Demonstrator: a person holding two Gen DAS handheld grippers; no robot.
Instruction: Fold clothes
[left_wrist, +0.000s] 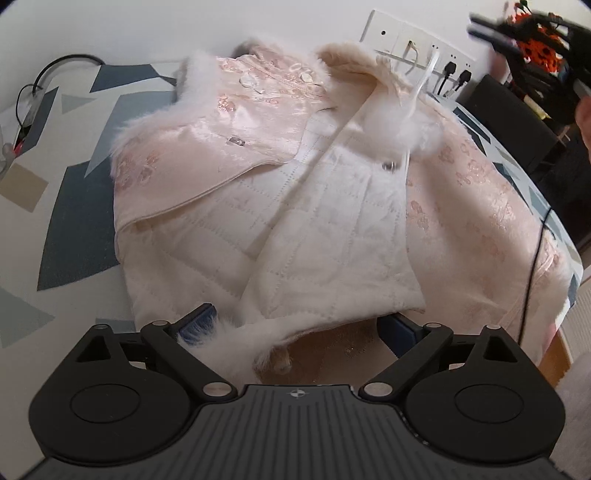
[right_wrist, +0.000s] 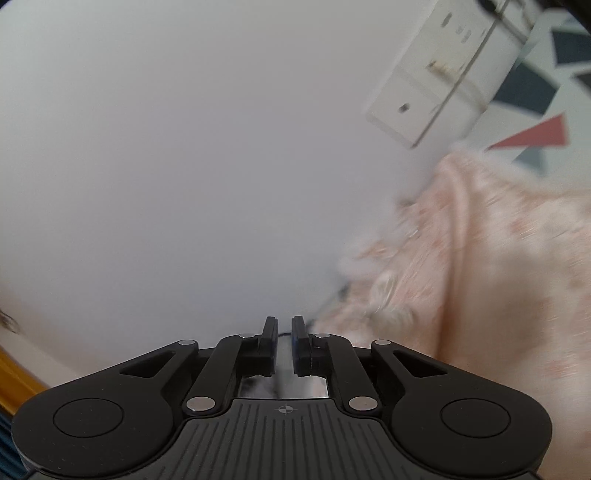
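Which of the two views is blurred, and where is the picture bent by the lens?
Right wrist view: the pink jacket and wall socket panel are smeared by motion blur; the right gripper stays sharp. Left wrist view: the jacket is sharp; fisheye curves the table edge.

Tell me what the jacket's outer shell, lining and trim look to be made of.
Jacket: the outer shell looks like pink satin brocade, judging by its sheen and woven floral motifs. The lining seems to be cream quilted cloth, matte, with a stitched grid. The trim looks like white fur, long and fluffy; real or faux is unclear.
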